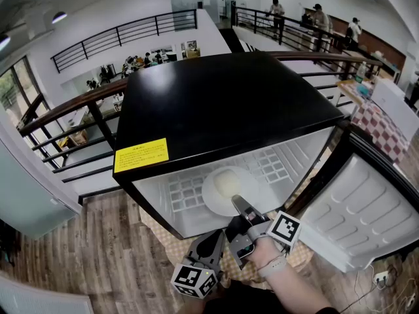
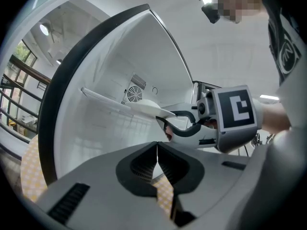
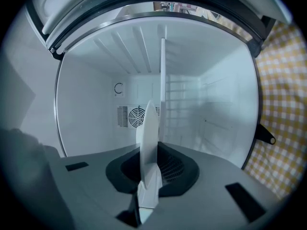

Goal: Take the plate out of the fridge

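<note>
A small black-topped fridge (image 1: 222,103) stands open, its door (image 1: 366,208) swung out to the right. A white plate (image 1: 222,185) lies on the white wire shelf (image 1: 275,165) inside. My right gripper (image 1: 239,205) reaches in and is shut on the plate's near rim. In the right gripper view the plate (image 3: 148,123) shows edge-on, clamped in the right gripper (image 3: 147,188). The left gripper (image 1: 219,237) hangs lower, outside the fridge, shut and holding nothing. In the left gripper view, the left gripper (image 2: 157,163) looks up at the plate (image 2: 144,107) and the right gripper (image 2: 175,123).
The fridge sits on a yellow checked cloth (image 1: 160,231) over a wooden floor (image 1: 98,241). A dark railing (image 1: 65,113) runs behind it. A fan vent (image 3: 136,115) marks the fridge's back wall. A red checked table (image 1: 383,126) stands at the right.
</note>
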A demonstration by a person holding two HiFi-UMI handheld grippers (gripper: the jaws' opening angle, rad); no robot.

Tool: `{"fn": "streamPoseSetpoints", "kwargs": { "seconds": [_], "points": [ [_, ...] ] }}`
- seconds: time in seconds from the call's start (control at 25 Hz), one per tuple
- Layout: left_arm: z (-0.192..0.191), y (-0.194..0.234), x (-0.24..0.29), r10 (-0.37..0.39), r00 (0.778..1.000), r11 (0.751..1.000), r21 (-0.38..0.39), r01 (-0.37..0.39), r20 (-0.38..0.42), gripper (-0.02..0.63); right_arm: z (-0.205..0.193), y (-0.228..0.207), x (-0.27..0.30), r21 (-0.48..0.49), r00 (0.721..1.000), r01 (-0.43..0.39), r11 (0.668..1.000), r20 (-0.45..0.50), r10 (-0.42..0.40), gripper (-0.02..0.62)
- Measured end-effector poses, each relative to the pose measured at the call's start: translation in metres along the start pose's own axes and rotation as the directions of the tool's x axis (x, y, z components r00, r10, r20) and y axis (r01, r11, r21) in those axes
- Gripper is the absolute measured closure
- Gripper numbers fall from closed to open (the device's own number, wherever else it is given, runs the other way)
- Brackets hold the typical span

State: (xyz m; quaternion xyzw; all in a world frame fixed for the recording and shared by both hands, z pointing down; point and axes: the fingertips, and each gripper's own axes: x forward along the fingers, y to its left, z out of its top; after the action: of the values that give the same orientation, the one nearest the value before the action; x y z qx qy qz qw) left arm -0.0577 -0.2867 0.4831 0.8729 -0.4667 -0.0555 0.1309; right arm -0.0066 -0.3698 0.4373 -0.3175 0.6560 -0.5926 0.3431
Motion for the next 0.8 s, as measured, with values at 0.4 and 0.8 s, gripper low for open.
{"fn": "streamPoseSetpoints", "kwargs": {
  "seconds": [0.4,0.8],
  "points": [
    [0.0,-0.008,-0.004,-0.014,1.0,1.0,0.007,0.014,-0.001,0.595,-0.003,0.006,-0.012,-0.001,0.999,-0.033,0.999,-0.001,0.033,0.541],
    [0.001,-0.018,-0.018,-0.025,1.0,0.999,0.023,0.025,-0.004,0.595,-0.006,0.009,-0.032,0.024,0.998,-0.049,0.999,0.027,0.048,0.541]
  ]
}}
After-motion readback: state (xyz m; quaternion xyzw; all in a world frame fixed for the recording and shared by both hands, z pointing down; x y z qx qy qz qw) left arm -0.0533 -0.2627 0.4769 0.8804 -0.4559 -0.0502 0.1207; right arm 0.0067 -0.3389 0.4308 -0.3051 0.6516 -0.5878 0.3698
